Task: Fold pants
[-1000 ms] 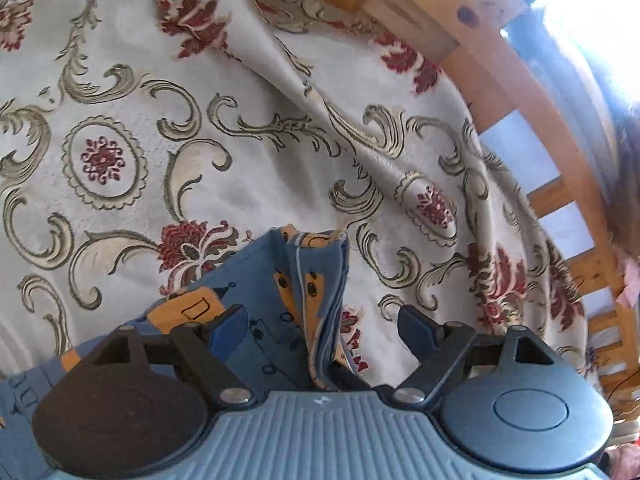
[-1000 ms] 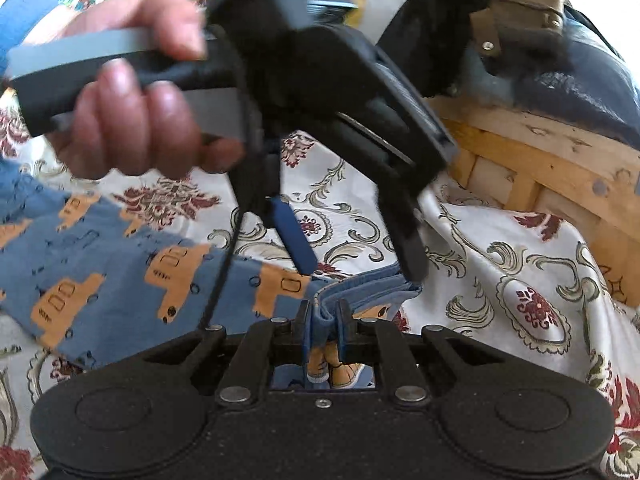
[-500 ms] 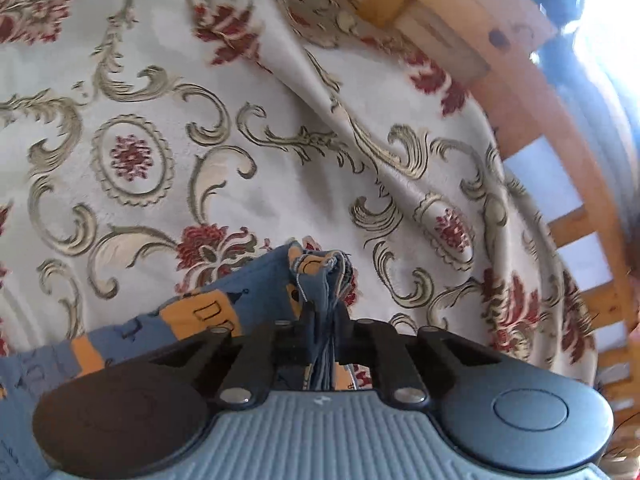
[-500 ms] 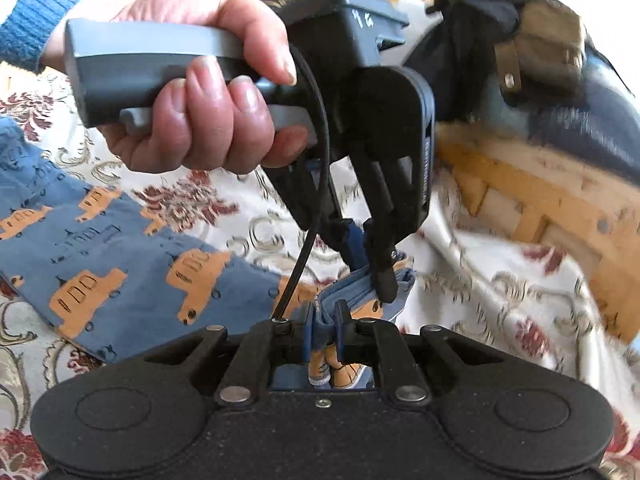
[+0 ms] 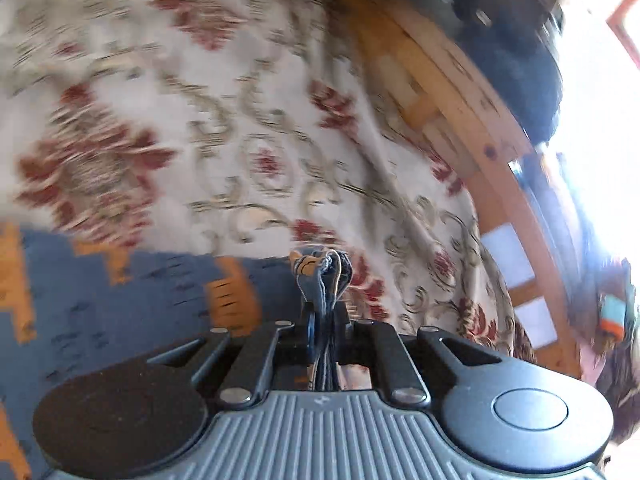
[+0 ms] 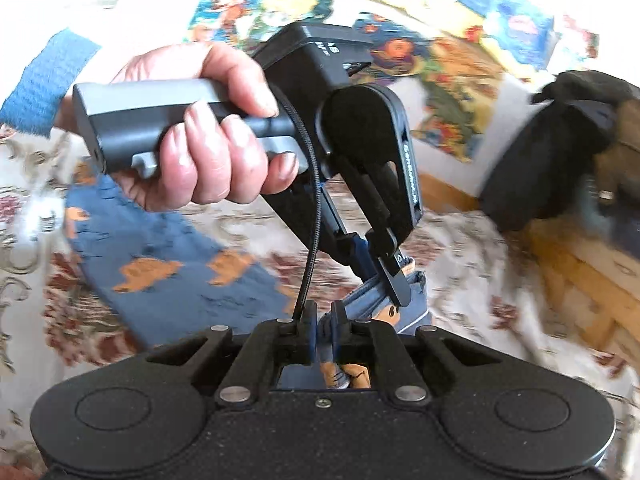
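The blue pants (image 5: 120,300) with orange car prints lie on a floral bedspread (image 5: 240,120). My left gripper (image 5: 326,312) is shut on a bunched hem of the pants, which sticks up between its fingers. In the right wrist view my right gripper (image 6: 324,334) is shut on the neighbouring edge of the same pants (image 6: 168,256). The left gripper (image 6: 380,276), held by a person's hand (image 6: 200,148), pinches the fabric just beyond my right fingertips. Both views are motion-blurred.
A wooden bed rail (image 5: 460,120) curves along the right of the bedspread. A dark bag (image 6: 560,152) rests on the rail, and a colourful cartoon-print cloth (image 6: 400,40) lies beyond. A blue knitted sleeve (image 6: 44,84) covers the person's wrist.
The left gripper went from open to shut on the pants hem a second ago. Both grippers have since risen and moved with the fabric; the scene is now blurred.
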The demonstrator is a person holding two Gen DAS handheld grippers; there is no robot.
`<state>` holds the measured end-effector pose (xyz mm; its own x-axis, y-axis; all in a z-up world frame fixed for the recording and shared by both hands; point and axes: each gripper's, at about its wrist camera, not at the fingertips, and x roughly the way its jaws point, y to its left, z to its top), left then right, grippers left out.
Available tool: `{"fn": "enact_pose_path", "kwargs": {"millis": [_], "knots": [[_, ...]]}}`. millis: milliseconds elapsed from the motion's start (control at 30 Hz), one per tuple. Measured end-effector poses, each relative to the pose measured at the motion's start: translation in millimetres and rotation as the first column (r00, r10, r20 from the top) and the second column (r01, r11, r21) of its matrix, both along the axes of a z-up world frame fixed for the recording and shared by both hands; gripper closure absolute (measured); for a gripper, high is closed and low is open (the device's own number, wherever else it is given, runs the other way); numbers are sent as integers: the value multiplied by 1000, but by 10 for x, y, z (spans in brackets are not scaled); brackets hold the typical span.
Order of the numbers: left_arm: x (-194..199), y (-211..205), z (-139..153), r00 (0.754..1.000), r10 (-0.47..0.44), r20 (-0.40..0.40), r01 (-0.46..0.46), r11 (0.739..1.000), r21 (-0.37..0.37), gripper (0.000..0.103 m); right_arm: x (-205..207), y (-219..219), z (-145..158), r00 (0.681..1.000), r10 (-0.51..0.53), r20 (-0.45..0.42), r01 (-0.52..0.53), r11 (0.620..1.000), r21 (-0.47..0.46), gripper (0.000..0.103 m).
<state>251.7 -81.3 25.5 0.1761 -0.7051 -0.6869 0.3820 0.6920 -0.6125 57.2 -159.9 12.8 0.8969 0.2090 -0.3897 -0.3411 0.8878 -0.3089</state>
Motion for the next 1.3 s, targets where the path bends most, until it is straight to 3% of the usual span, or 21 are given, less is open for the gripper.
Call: {"fn": "enact_pose_path", "kwargs": {"millis": [200,400,467,533,900,1100,1167,1233,1300], "knots": [[58,597,-514,989,116,-92,-112,992,53,94,119,345,-256,990,85,-117,-86,996,-4,97],[126,864,-925,978,135,-161,-131,991,35,87,128,538,-582,972,112,-208,-118,993,-18,95],[147,899,-946,978,129,-164,-128,992,18,84,123,548,-593,975,110,-194,-115,993,-14,91],[163,894,-937,982,115,-153,-114,993,17,81,95,531,-592,979,102,-175,-106,994,-18,79],[172,877,-950,979,114,-172,-110,993,33,80,-39,465,-545,991,85,-107,-93,993,-70,45],[175,825,-905,981,107,-163,-97,993,68,79,42,428,-619,985,57,-160,-63,997,-34,45],[167,801,-893,982,108,-157,-96,992,80,79,46,405,-631,985,54,-164,-57,998,-11,49],[153,785,-880,983,112,-148,-99,991,91,79,43,406,-643,982,69,-178,-70,998,4,78],[135,756,-859,985,109,-133,-95,990,107,79,21,440,-657,981,80,-179,-82,997,-4,85]]}}
